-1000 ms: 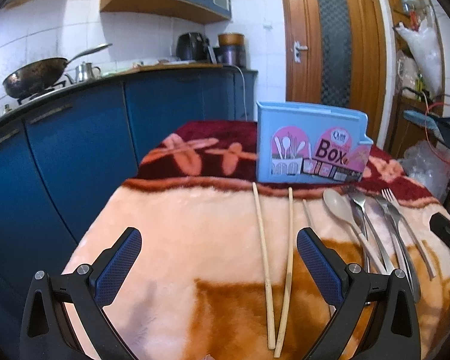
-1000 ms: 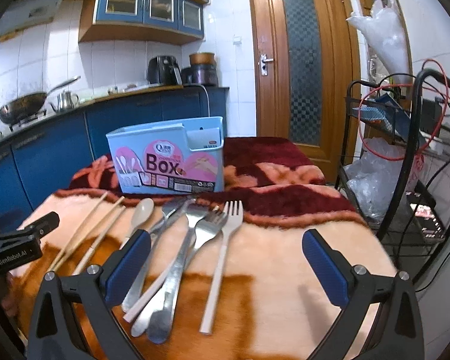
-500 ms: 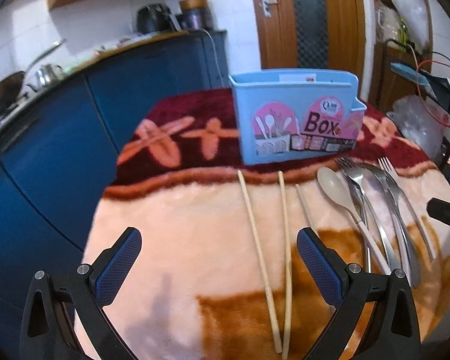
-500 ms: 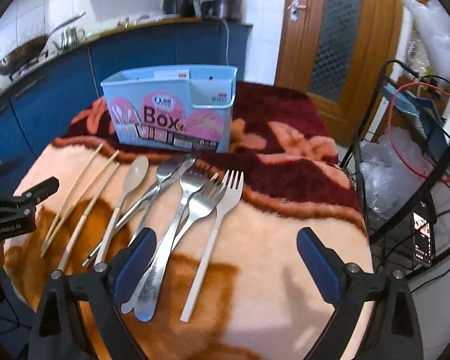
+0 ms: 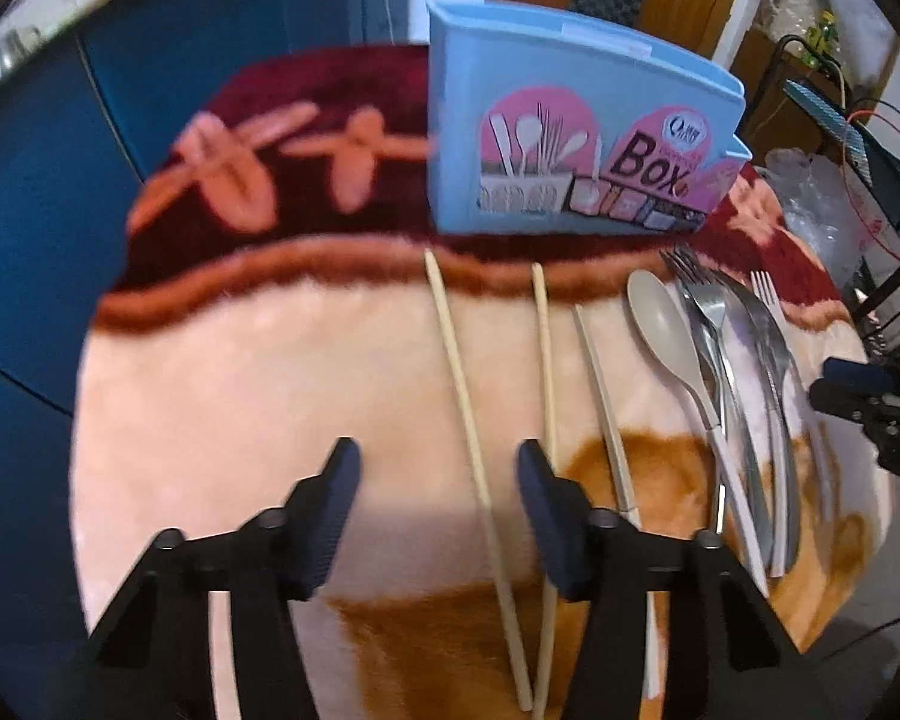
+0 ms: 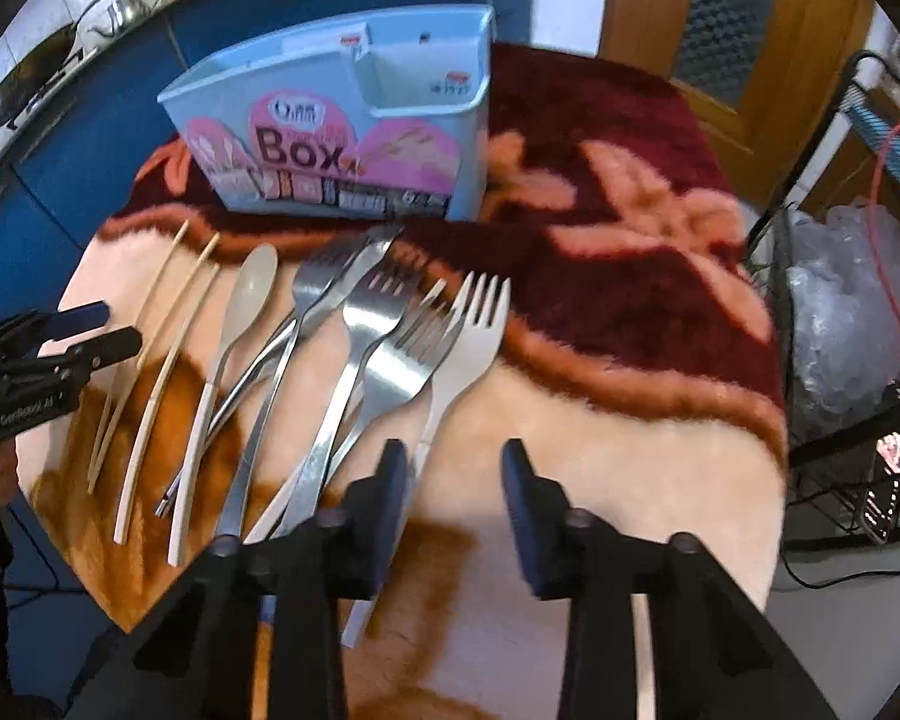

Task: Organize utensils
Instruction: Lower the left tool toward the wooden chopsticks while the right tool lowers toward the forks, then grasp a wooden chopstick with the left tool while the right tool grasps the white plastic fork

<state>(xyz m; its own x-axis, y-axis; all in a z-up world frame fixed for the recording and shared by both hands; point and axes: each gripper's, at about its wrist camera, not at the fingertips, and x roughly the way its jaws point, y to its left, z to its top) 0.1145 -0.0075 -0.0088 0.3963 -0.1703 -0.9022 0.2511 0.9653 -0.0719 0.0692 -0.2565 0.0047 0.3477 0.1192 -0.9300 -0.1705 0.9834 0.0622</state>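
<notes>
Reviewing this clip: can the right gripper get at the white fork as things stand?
Probably yes. The right gripper hangs just above the blanket, jaws part closed with nothing between them. The white fork lies at the outer edge of the row, its handle running under the left finger, with only bare blanket on its open side.

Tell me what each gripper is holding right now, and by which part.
Nothing is held. The left gripper and right gripper have just been closing with empty jaws above the cutlery.

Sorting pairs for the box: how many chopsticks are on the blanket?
3, side by side on the blanket: leftmost chopstick, middle chopstick, and third chopstick beside the beige spoon. No fourth visible.
</notes>
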